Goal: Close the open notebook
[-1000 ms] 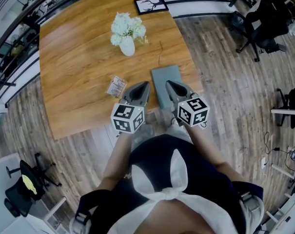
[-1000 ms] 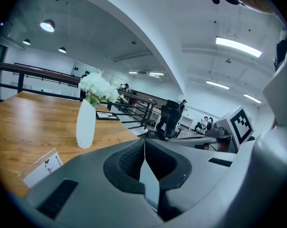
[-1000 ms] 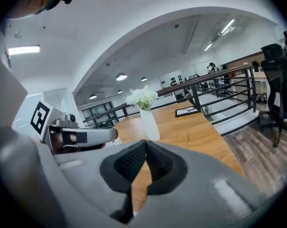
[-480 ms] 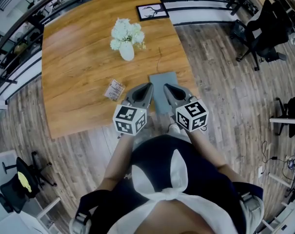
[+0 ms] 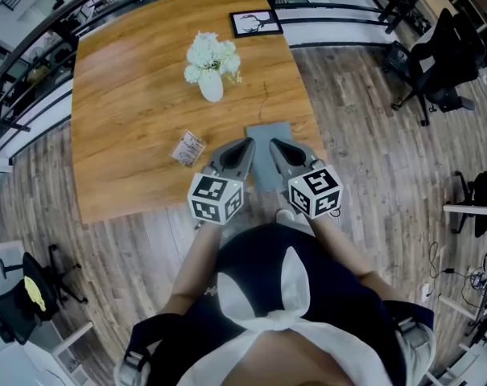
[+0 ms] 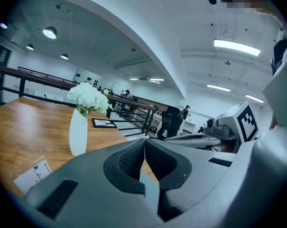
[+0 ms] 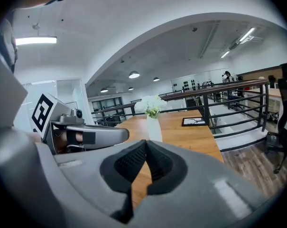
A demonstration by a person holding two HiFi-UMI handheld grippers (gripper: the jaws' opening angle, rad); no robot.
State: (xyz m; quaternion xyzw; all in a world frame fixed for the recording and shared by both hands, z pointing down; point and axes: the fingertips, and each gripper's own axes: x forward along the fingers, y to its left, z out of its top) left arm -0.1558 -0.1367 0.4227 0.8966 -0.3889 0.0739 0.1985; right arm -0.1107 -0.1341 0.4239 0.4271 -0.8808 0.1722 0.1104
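L gripper point(image 6: 144, 145) jaws pressed together; white vase point(image 6: 78, 132) w/ flowers point(image 6: 87, 96) on wood table point(image 6: 24, 122) at left.

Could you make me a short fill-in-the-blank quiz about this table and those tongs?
The vase holds ____ flowers.
The grey notebook on the table is already ____, not open.
The left tongs and right tongs each have jaws ____, gripping nothing.
Missing words: white, closed, shut.
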